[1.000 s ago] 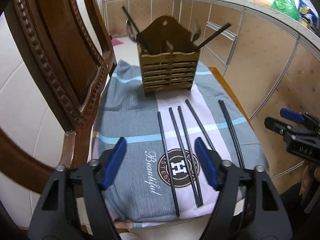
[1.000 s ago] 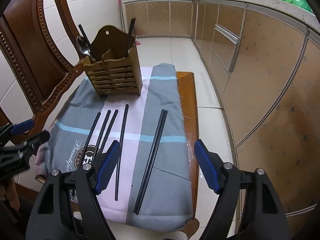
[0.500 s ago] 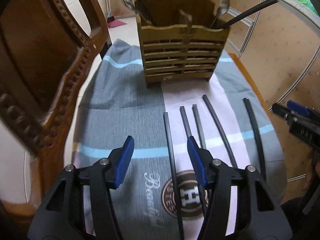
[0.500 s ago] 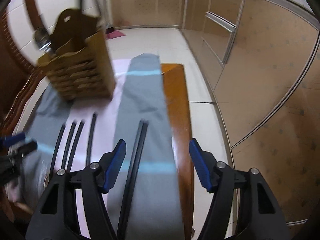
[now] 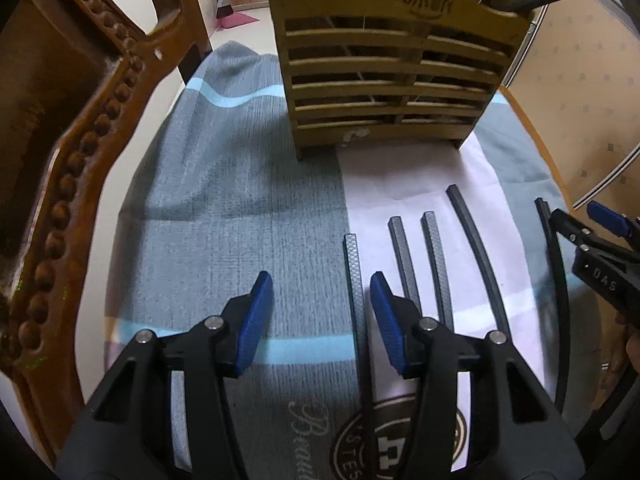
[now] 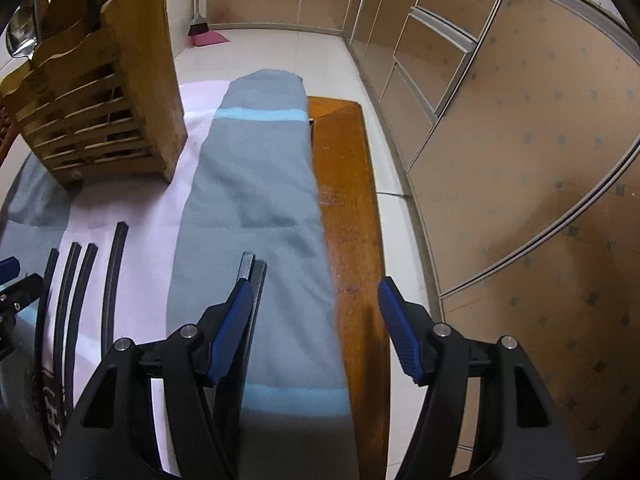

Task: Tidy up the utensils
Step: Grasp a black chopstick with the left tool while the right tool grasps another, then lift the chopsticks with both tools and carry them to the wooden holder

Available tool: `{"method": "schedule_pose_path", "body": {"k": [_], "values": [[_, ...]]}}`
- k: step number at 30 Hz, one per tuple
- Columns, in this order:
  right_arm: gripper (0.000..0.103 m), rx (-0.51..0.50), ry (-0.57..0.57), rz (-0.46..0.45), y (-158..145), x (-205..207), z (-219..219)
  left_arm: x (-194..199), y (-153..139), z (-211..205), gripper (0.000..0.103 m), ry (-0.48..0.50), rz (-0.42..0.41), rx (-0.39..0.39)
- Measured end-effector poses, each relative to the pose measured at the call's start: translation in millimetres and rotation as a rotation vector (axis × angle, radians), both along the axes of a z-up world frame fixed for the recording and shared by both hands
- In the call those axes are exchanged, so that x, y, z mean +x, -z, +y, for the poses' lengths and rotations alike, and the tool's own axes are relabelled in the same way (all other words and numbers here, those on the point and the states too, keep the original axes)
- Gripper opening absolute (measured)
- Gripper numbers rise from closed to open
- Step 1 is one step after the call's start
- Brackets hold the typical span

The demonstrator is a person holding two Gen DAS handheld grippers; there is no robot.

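Left wrist view showed the left gripper, fingers parted and empty, astride the leftmost black textured chopstick — the pickup step, I judged — needing closure, while the right gripper gaped empty beside the paired black chopsticks.

Both wrist views look down closely along their fingers, sharing the wooden holder and cloth.

- Chopsticks: matt black, finely textured.
- Utensil holder: slatted bare wood.
- Cloth: woven, matt.
- Desk: glossy wood.
- Spoon: shiny metal.
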State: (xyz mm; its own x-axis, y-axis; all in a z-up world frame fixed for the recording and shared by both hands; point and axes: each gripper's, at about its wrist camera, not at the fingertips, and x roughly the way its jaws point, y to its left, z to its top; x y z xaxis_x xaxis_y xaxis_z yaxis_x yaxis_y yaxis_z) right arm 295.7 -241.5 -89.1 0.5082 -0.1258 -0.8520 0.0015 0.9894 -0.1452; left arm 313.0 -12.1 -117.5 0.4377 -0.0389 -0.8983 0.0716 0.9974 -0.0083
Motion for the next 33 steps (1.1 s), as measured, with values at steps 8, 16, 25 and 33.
{"method": "schedule_pose_path", "body": {"k": [8,16,25,33], "values": [[0.065,-0.038,-0.054,0.027,9,5,16,9,9,-1,0.051,-0.009,0.013,0.002],[0.037,0.008,-0.098,0.046,9,10,24,18,11,6,0.038,-0.002,0.011,-0.008],[0.009,0.247,-0.071,0.088,7,18,12,34,9,13,0.008,0.01,0.011,-0.091],[0.007,0.362,-0.108,-0.043,-43,-6,8,10,-45,17,0.007,0.036,-0.124,-0.143]]}}
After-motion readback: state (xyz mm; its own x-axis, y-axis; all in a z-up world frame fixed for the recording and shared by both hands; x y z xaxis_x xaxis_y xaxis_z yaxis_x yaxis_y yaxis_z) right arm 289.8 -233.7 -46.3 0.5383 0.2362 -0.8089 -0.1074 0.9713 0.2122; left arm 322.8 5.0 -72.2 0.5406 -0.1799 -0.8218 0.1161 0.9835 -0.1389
